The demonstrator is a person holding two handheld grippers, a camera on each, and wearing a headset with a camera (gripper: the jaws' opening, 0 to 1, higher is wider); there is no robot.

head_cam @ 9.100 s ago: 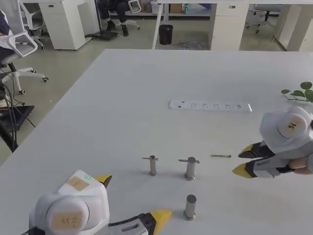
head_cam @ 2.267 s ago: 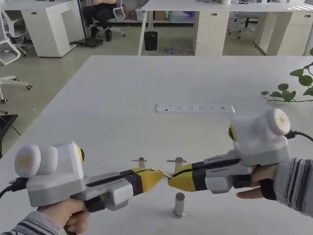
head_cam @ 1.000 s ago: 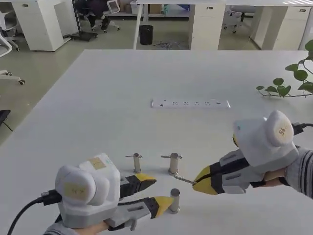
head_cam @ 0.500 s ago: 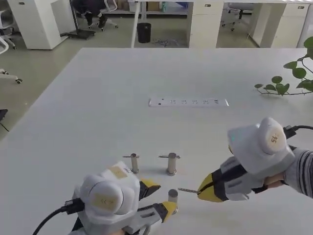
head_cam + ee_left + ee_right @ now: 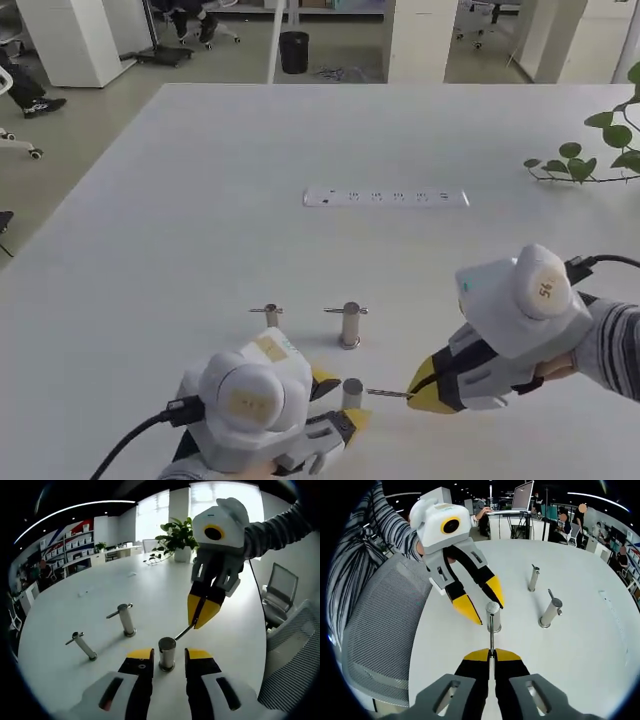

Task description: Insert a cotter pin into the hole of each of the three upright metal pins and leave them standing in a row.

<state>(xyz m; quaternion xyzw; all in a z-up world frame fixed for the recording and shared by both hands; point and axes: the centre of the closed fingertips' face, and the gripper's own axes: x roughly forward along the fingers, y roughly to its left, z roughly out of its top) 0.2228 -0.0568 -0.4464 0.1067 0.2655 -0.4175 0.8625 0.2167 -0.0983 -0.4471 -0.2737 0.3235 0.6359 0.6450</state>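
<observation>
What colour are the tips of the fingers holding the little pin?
Yellow, on black fingers; clearest in the right gripper view, pinching the cotter pin.

I count 3 metal pins standing on the tabletop (image 5: 180, 220): the far-left pin (image 5: 271, 317), the far-right pin (image 5: 349, 327) and the near pin (image 5: 351, 391), closest to the front edge. There are 3 cotter pins: 1 crosswise cotter (image 5: 264, 310) and 1 more (image 5: 345, 310) in the 2 far pins, plus 1 loose cotter (image 5: 387, 394). There are 2 grippers: the left gripper (image 5: 169, 654) and the right gripper (image 5: 413, 393). Add 1 power strip (image 5: 385, 198) toward the far edge and 1 plant (image 5: 590, 160) at the right edge.
</observation>
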